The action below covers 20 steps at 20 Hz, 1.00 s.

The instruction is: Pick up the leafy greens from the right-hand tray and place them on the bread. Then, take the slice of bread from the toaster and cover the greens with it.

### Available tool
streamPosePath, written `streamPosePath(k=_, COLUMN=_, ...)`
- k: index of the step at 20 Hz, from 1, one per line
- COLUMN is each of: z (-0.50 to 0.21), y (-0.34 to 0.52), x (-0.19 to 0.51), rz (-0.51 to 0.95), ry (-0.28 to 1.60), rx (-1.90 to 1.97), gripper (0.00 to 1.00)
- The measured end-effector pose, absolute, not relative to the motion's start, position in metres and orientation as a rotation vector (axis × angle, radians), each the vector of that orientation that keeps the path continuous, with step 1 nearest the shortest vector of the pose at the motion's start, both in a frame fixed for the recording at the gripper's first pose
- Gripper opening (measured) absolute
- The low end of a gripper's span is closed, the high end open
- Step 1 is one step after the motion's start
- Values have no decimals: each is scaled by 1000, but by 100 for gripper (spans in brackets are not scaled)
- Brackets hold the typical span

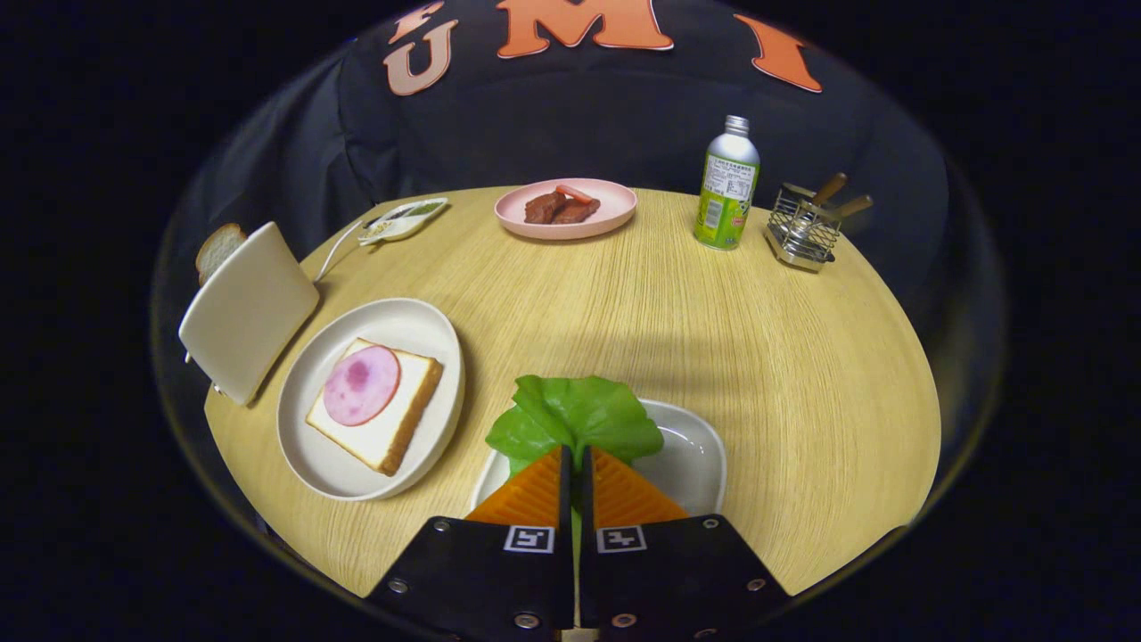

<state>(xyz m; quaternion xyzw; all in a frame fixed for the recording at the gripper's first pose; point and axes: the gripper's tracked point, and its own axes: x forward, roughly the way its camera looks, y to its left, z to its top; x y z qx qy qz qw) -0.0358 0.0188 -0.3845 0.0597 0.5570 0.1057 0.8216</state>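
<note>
Two fingers of the tool [576, 456] nearly together, clamped on the leafy greens [575, 417] at the stem edge, leaf fanning out ahead over the white tray [691, 455]. Left of it, a plate [419, 321] with bread [392, 437] topped by a ham slice [361, 384]. Toaster [245, 312] further left, slice [217, 248] sticking out behind it. Far side of the counter [713, 330]: pink plate with meat [565, 209], bottle [726, 183], wire utensil rack [807, 227], small device with cable [401, 219]. Counter between tray and plate is bare wood.

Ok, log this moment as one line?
gripper shut on leafy greens | over right tray | bread uncovered | toaster slice waiting
</note>
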Motion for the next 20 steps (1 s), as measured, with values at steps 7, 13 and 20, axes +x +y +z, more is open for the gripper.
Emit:
streamPosePath(k=7, z=-327, y=46, x=-15, rz=297, ry=1043, rx=188, gripper=3)
streamPosePath(k=13, z=-299, y=100, x=-9, rz=419, ry=984, rx=201, gripper=3)
streamPosePath(k=20, z=-311, y=158, x=-9, rz=526, ry=1022, rx=190, gripper=3)
